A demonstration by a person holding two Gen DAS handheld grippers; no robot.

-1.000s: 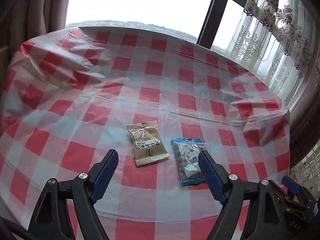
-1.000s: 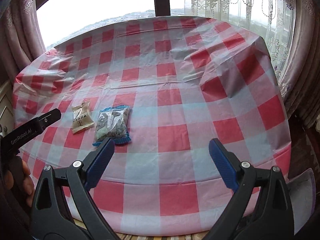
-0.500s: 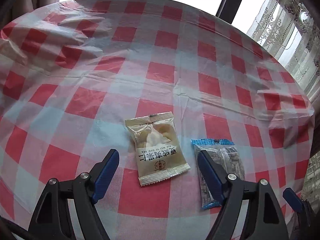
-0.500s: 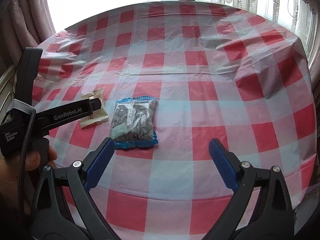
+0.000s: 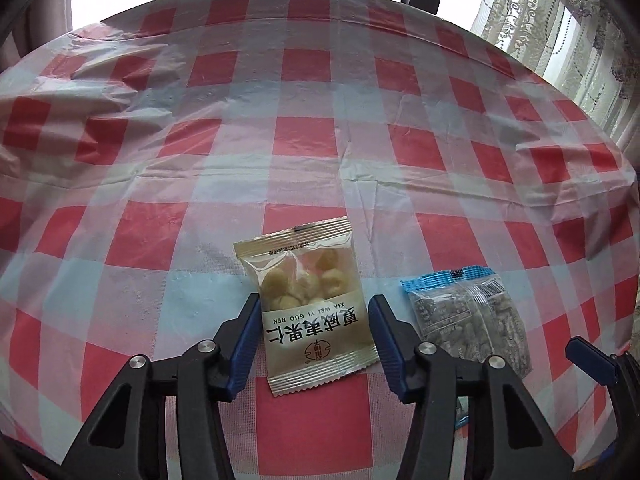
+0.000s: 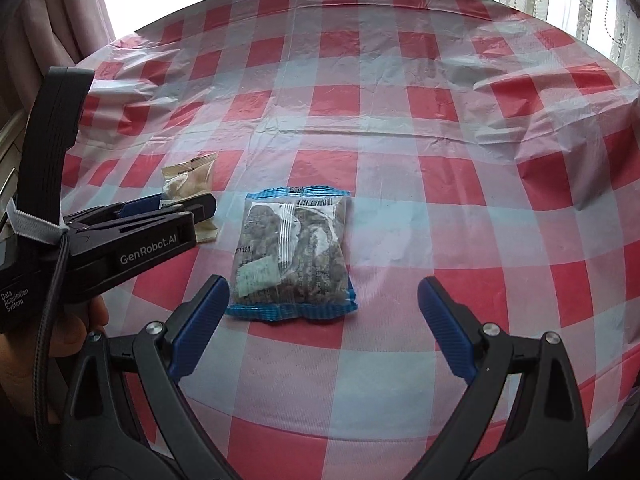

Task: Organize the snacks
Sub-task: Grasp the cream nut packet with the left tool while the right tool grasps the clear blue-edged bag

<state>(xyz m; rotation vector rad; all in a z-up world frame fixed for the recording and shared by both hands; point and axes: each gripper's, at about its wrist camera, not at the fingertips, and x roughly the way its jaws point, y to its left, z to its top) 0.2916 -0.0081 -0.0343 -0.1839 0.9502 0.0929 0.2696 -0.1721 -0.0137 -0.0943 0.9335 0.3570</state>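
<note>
1. My left tool (image 5: 314, 340) is down at the desk (image 5: 304, 136) with its blue pads either side of the tan nut packet (image 5: 308, 308). The pads sit right at the packet's edges with the jaws partly apart; I can't tell if they're actually pinching it, so I'll say not clamped as far as I can see

2. That tan packet lies flat on the red-and-white checked cloth (image 5: 160, 208). It has a clear window, and through it I can see a handful of pale round nuts. The label half reads "XIA WEI YI GUO REN", upside down from my left camera

3. Just beside it, to its right, is the blue-edged packet (image 5: 468, 316), also flat on the desk and not touching the tan one. It's see-through and packed with small dark bits; can't make out what exactly

4. My right tool (image 6: 324, 316) is wide open and holding nothing. The blue-edged packet (image 6: 292, 256) lies just ahead of its left pad, mostly between the two fingers' line but further out

5. From the right camera the left tool (image 6: 188, 208) covers the near half of the tan packet (image 6: 192, 176)

6. Behind the desk there's a bright window with lace curtains (image 5: 568, 28)
</note>
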